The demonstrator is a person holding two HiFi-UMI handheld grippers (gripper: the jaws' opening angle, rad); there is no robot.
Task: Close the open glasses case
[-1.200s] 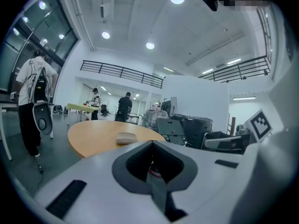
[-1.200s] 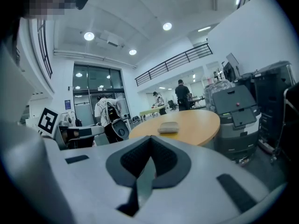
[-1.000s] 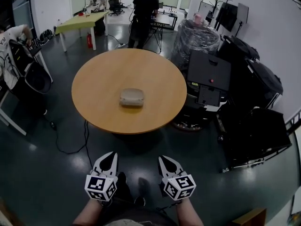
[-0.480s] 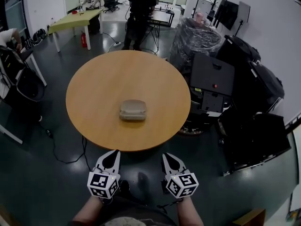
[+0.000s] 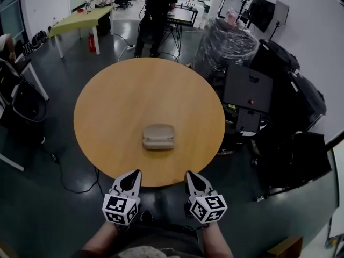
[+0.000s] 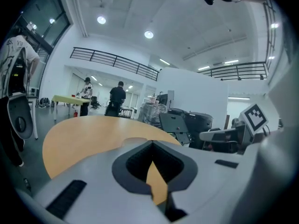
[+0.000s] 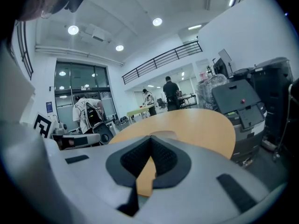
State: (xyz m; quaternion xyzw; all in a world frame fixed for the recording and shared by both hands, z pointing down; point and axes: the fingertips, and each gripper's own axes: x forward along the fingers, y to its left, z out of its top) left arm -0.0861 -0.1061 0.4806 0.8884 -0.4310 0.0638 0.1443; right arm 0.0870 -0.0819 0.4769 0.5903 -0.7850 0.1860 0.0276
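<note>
Round wooden table [image 5: 107, 106] on a dark floor fills the middle of the head view, with a person [image 5: 153, 4] standing at a workbench beyond its far side. At far left, well away from the tongs, stands a black chair [image 5: 24, 104]. Left tongs [image 5: 134, 173] hang low, just short of the table's near edge. Their own view shows the jaw tips pressed together with only tabletop visible through the gap behind them, so they hold nothing. Ahead of both tongs, roughly midway between their lines of approach and well apart from either, the beige glasses case [image 5: 158, 136] lies flat on the near half of the table. A seam or rim runs along it, but how far its lid stands open cannot be read at this size. Right tongs [image 5: 191, 174] match the left in height and pose: tips together, empty, short of the table edge. Black equipment cases [image 5: 285, 106] stand off to their right, clear of the table. Judged from this layout, the task has not begun: the case is untouched, and the approach, the contact with the lid and the closing all remain.
</note>
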